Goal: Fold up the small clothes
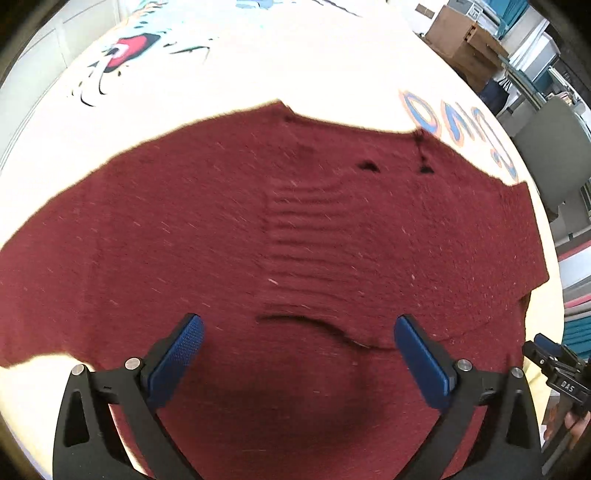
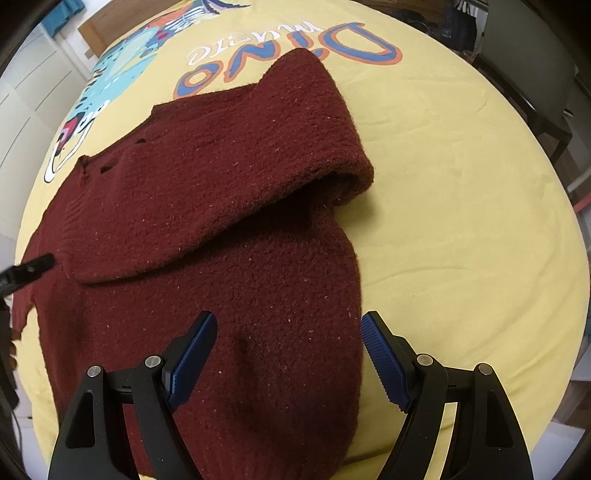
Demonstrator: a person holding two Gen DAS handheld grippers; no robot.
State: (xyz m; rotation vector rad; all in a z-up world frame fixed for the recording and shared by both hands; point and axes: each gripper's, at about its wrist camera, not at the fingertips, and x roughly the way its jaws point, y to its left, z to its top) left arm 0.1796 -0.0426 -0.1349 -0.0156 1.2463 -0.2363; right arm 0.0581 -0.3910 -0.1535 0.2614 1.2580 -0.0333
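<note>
A dark red knitted sweater [image 2: 221, 166] lies flat on a yellow sheet [image 2: 461, 221] with a dinosaur print. One sleeve [image 2: 314, 110] is folded across the body, and its ribbed cuff [image 1: 303, 229] rests near the middle. My left gripper [image 1: 299, 321] hovers over the sweater [image 1: 147, 229] just short of that cuff; it is open wide with nothing between its blue pads. My right gripper [image 2: 290, 317] is open over the sweater's right edge, empty too. Each gripper shows at the edge of the other's view: the right gripper [image 1: 554, 362] and a tip of the left one [image 2: 29, 271].
The sheet [image 1: 295, 66] covers a bed with a wooden headboard [image 2: 96, 33] at the far end. White cupboard doors [image 2: 26, 103] stand to the left. Cardboard boxes [image 1: 461, 40] and a grey chair [image 1: 550, 140] stand beyond the bed's right side.
</note>
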